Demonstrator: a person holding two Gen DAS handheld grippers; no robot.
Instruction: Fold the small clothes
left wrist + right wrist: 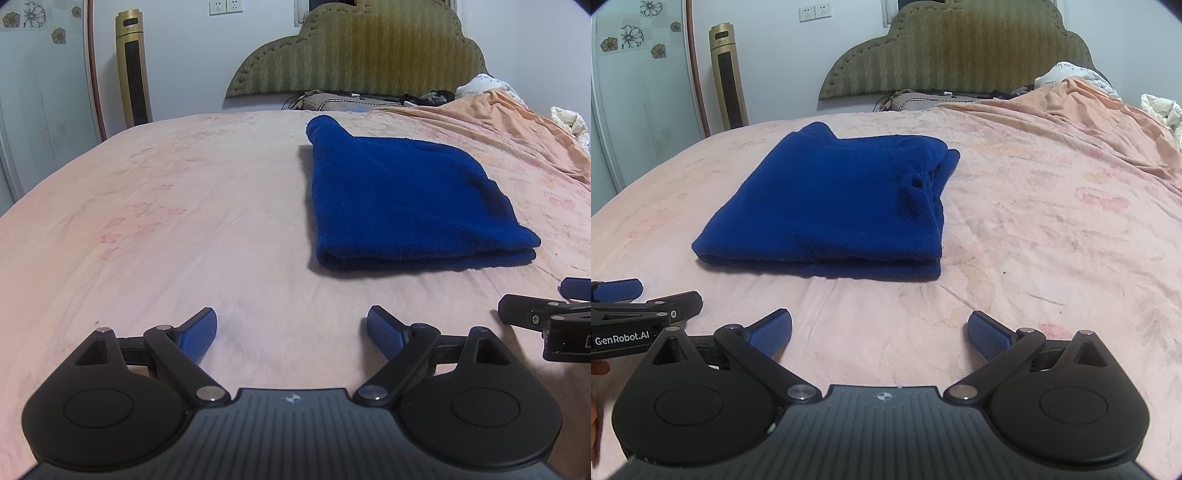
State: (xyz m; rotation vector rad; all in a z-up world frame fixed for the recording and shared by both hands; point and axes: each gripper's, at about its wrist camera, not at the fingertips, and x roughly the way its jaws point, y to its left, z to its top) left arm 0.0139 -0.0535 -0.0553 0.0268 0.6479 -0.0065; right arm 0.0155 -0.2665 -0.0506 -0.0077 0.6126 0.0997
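A dark blue knit garment [402, 199] lies folded into a thick rectangle on the pink bed sheet [184, 221]; it also shows in the right wrist view [842, 203]. My left gripper [291, 325] is open and empty, held over bare sheet in front of the garment and to its left. My right gripper [879, 328] is open and empty, in front of the garment and to its right. Each gripper shows at the edge of the other's view: the right one [546, 306] and the left one [639, 299].
A green padded headboard [362, 51] stands at the far end of the bed, with a pillow and cables below it. An orange quilt [1089, 118] is bunched at the far right. A gold tower fan [135, 70] stands by the left wall.
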